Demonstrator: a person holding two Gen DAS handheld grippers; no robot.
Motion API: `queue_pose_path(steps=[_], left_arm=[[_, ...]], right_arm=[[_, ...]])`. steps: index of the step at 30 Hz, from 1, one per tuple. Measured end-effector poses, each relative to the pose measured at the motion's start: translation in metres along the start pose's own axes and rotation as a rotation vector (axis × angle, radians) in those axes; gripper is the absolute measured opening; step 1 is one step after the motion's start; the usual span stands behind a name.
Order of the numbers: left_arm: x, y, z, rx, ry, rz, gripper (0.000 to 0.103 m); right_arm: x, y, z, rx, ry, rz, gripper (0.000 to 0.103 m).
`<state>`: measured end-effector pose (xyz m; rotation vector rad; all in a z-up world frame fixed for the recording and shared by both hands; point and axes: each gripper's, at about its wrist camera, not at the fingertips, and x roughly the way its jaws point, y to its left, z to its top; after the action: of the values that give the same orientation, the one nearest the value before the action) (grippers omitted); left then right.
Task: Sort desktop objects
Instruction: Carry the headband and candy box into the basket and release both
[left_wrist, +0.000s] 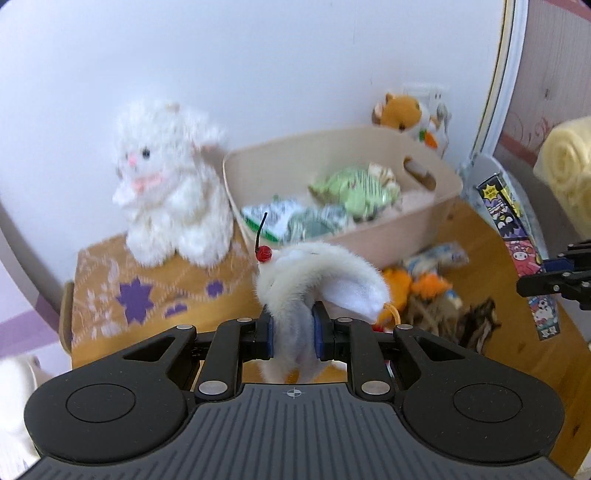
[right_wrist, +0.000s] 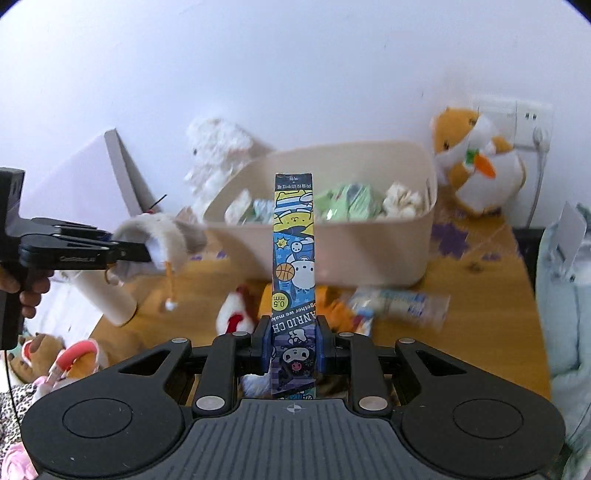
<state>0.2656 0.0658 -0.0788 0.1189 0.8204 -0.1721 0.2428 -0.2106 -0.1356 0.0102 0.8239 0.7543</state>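
My left gripper (left_wrist: 293, 338) is shut on a white furry plush charm (left_wrist: 325, 273) with a red bead and black stem, held above the wooden desk in front of the beige bin (left_wrist: 436, 218). It also shows in the right wrist view (right_wrist: 162, 240) at the left. My right gripper (right_wrist: 293, 345) is shut on a long cartoon-printed pen box (right_wrist: 294, 258), held upright in front of the bin (right_wrist: 369, 251). The box also shows at the right of the left wrist view (left_wrist: 517, 243). The bin holds green packets (left_wrist: 351, 188).
A white plush cat (left_wrist: 166, 184) sits on a patterned cloth (left_wrist: 147, 295) left of the bin. An orange hamster plush (right_wrist: 476, 162) stands behind the bin by a wall socket. Small plush toys (left_wrist: 424, 291) and a wrapped packet (right_wrist: 402, 306) lie on the desk.
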Motion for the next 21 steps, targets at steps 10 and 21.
queue_pose_path(steps=[10, 21], left_arm=[[0.007, -0.020, 0.046, 0.032, -0.091, 0.023, 0.019], [0.052, -0.044, 0.099, -0.050, -0.116, 0.066, 0.019]], right_arm=[[0.005, -0.024, 0.059, -0.095, -0.069, -0.048, 0.021], [0.050, -0.036, 0.129, -0.186, -0.135, -0.100, 0.021]])
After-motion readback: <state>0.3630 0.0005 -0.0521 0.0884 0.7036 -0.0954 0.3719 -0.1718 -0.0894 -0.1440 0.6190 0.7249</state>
